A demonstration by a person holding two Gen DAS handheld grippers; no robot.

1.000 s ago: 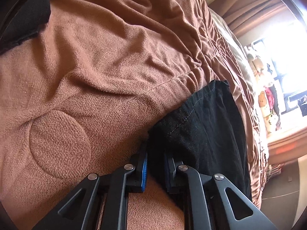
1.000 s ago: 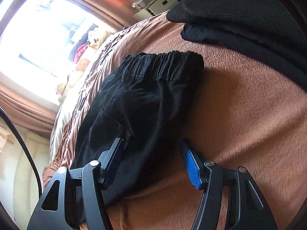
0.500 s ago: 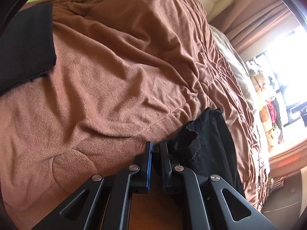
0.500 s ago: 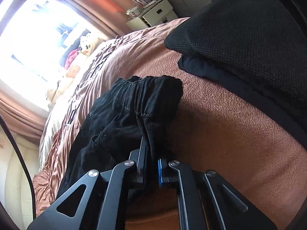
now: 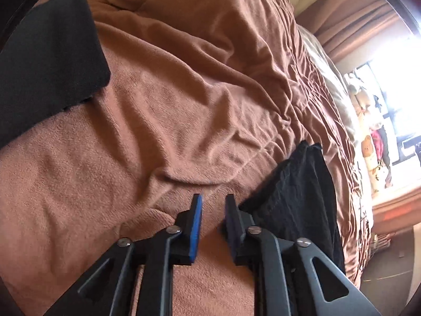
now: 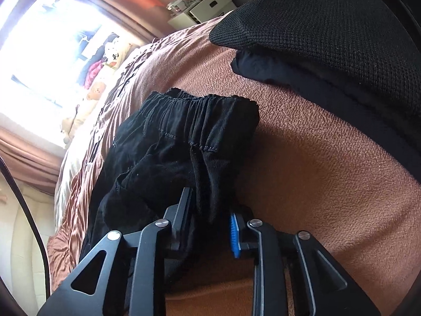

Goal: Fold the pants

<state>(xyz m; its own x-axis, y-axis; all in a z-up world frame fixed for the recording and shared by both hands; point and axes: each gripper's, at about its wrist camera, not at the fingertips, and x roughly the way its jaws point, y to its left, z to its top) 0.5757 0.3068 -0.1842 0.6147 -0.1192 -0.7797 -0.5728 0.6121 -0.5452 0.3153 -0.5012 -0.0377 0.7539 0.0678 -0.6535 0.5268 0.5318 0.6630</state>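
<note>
Pants (image 6: 184, 142), black with a gathered elastic waistband, lie bunched on a brown blanket (image 6: 329, 184) covering a bed, filling the middle of the right wrist view with the waistband toward the upper centre of the frame. The right claw (image 6: 210, 210) sits at the lower centre, its jaws having just been opening; a fold of the black fabric hangs between them, brushing the left finger while the blue pad (image 6: 234, 233) on the right finger stands clear of the cloth, so this claw reads as released. At the upper right of that frame a dark knitted cloth (image 6: 329, 26) rests on top of another black folded garment (image 6: 302, 84). In the left wrist view the pants (image 5: 297, 197) appear at the lower right of the frame, their edge touching the outer side of the right-hand finger. The left claw (image 5: 213, 204) at the lower centre has also just been opening, and only bare blanket (image 5: 184, 105) shows in the gap between its jaws, so it grasps nothing. A dark cloth (image 5: 47, 65) lies at the upper left. Bright window light and brown curtains (image 5: 355, 18) fill the upper right.
</note>
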